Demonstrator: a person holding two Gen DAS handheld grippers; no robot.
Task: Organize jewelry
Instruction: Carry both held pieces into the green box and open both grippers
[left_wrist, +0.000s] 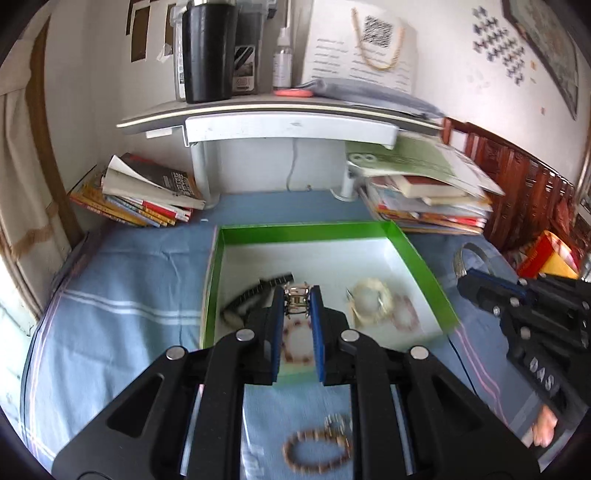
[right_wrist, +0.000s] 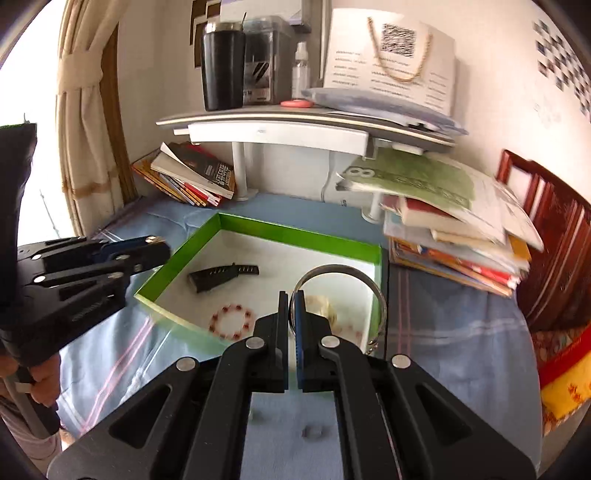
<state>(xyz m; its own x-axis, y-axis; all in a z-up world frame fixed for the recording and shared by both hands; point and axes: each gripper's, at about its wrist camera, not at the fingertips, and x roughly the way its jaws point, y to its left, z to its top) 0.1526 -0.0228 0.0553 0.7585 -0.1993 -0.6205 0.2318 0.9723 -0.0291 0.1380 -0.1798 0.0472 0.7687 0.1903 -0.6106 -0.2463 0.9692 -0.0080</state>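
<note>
Two hand-held grippers hover over a green-walled box (right_wrist: 258, 225) on a blue cloth. The left gripper (left_wrist: 297, 297) pinches a small metal ornament (left_wrist: 295, 291); the right gripper (right_wrist: 292, 306) clamps a silver bangle (right_wrist: 340, 271) (beaded bracelets lie inside the box).

white wall (right_wrist: 498, 92) — curtained window (right_wrist: 79, 122), wooden chair (right_wrist: 554, 236).

Book stacks (right_wrist: 454, 236), black tumbler (right_wrist: 223, 70), shelf (right_wrist: 280, 122)

Shiny metal bangle (right_wrist: 341, 291) — cloth tablecloth (right_wrist: 454, 332)
</note>
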